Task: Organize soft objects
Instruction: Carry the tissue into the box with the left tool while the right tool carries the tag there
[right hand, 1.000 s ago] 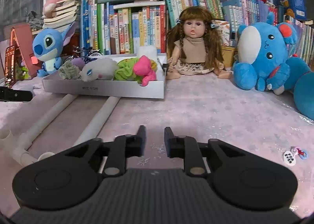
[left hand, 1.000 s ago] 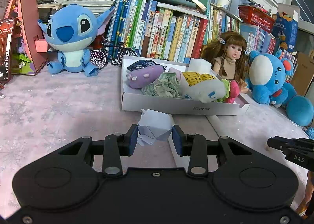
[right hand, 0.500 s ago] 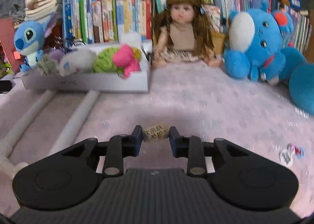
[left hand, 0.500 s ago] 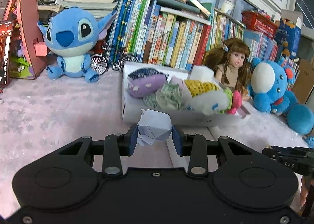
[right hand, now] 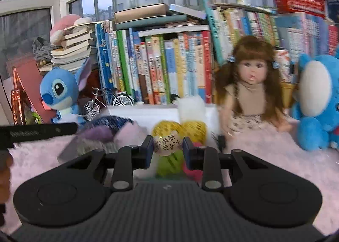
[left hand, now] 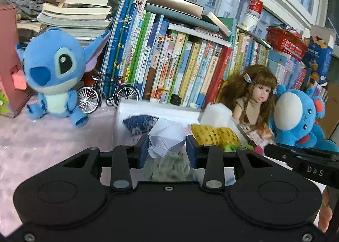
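My left gripper (left hand: pixel 166 147) is shut on a crumpled white paper ball (left hand: pixel 166 137), held just above the near side of the white box (left hand: pixel 135 107). Inside the box lie a dark blue fuzzy piece (left hand: pixel 138 123), a grey-green fluffy piece (left hand: pixel 167 166), a yellow knitted toy (left hand: pixel 214 134) and a white block (left hand: pixel 218 113). My right gripper (right hand: pixel 167 147) is shut on a small beige packet with printed characters (right hand: pixel 167 143), over the same white box (right hand: pixel 144 112), above a yellow knitted toy (right hand: pixel 191 128), a green piece (right hand: pixel 170 162) and a purple plush (right hand: pixel 99 134).
A blue plush (left hand: pixel 53 70) and a toy bicycle (left hand: pixel 106 94) stand left of the box. A doll (left hand: pixel 254 100) and a blue bear plush (left hand: pixel 296 119) sit to its right. A row of books (left hand: pixel 169 61) lines the back. A pink cloth (left hand: pixel 42 136) covers the table.
Both grippers moved forward and up until they are over the box. The right gripper, open and bare a second ago, closed on the beige packet and lifted it off the cloth.
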{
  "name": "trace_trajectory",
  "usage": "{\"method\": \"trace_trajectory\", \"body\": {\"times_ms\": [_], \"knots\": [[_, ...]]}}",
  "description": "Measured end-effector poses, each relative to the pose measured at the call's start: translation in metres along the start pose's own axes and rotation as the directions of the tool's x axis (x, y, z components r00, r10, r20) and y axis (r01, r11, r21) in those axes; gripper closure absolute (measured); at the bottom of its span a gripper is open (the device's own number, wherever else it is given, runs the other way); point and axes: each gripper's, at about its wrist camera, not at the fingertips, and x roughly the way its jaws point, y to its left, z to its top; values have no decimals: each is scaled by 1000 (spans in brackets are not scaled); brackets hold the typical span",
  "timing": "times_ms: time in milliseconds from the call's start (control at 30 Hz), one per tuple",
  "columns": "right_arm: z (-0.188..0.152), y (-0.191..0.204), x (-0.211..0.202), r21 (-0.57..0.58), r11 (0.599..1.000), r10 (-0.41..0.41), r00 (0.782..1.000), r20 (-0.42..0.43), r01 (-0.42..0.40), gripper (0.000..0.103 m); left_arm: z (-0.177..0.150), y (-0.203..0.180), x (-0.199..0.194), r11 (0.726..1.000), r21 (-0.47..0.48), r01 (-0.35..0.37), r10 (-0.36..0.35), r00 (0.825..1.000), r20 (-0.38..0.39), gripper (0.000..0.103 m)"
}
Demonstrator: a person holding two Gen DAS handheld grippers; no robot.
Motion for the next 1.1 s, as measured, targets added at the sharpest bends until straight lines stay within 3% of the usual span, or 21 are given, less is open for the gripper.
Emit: {"method": "trace_trajectory", "body": {"times_ms": [400,667,900,1000,1067,1100], "knots": [[15,8,66,63,998,22,993,-114,-15,68,6,-3,61,999,9,-38,39,996,-80,67],[9,7,81,59,998,8,990,-144,1,68,0,-14,71,996,76,-42,47,996,-75,67],[8,6,82,62,998,10,990,-141,-1,67,-6,-11,79,996,76,-55,63,993,-99,67],[9,5,79,70,997,23,992,-123,-15,63,-6,-9,77,997,64,-41,47,994,-97,67],[10,4,75,76,997,29,994,-110,-21,46,-4,-9,74,998,56,-38,42,995,-90,62],[10,3,73,78,997,35,994,-103,-27,44,-3,-9,72,998,55,-38,42,995,-85,59]]}}
